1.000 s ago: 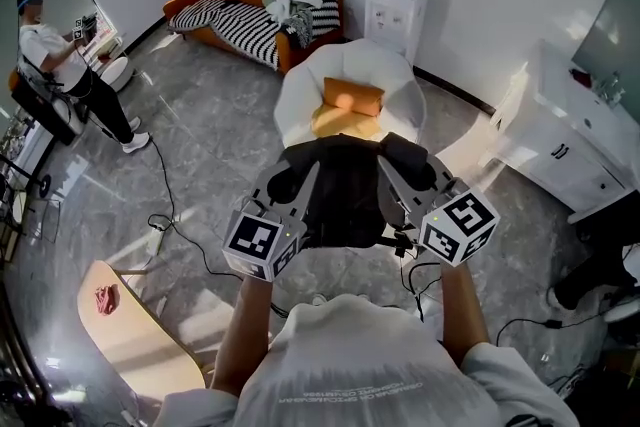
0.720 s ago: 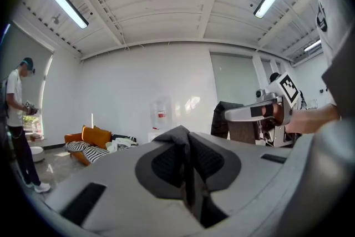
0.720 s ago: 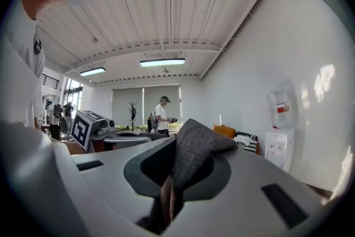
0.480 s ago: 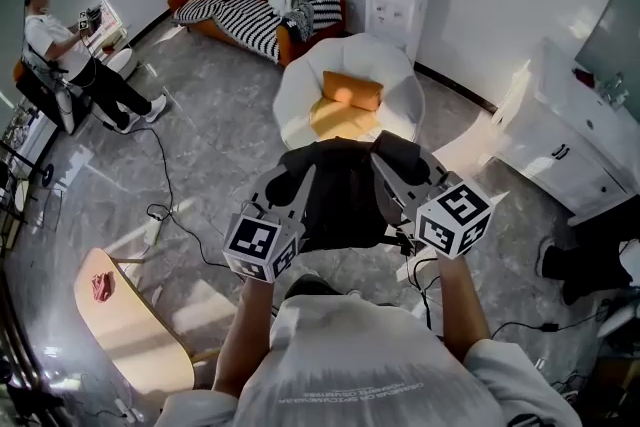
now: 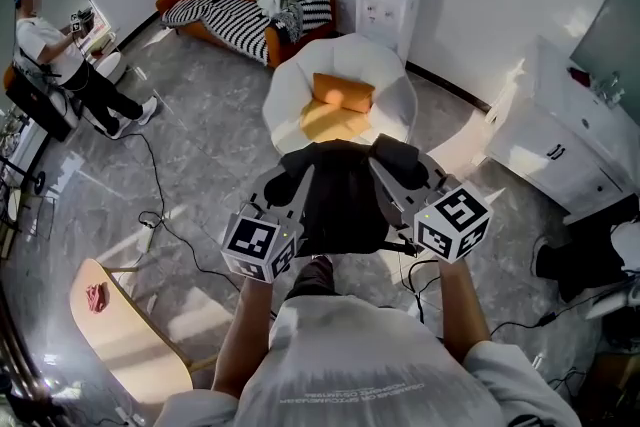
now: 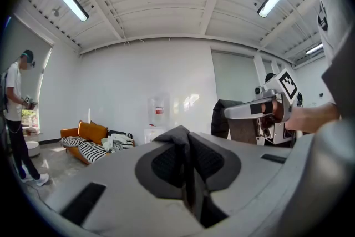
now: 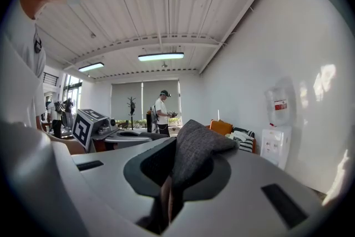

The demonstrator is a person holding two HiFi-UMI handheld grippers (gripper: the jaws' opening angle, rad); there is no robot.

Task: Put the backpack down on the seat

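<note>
A black backpack (image 5: 340, 200) hangs in the air between my two grippers, just in front of a white round armchair (image 5: 285, 100) with an orange cushion (image 5: 343, 93) on its seat. My left gripper (image 5: 303, 177) is shut on a fold of the backpack's left side, seen as dark fabric (image 6: 181, 139) pinched in my left gripper (image 6: 187, 175). My right gripper (image 5: 383, 170) is shut on the right side. Grey woven fabric (image 7: 194, 152) is clamped in my right gripper (image 7: 169, 186). Both grippers point about level.
Behind the armchair stand an orange sofa with striped blankets (image 5: 235, 10) and a water dispenser (image 5: 385, 0). A person (image 5: 55, 65) stands at the far left. A wooden chair (image 5: 130, 345) is at the lower left, cables (image 5: 160, 220) lie on the floor, and a white cabinet (image 5: 560, 150) is on the right.
Both grippers have carried the backpack a little forward toward the white armchair and slightly lower. Their hold on it looks the same.
</note>
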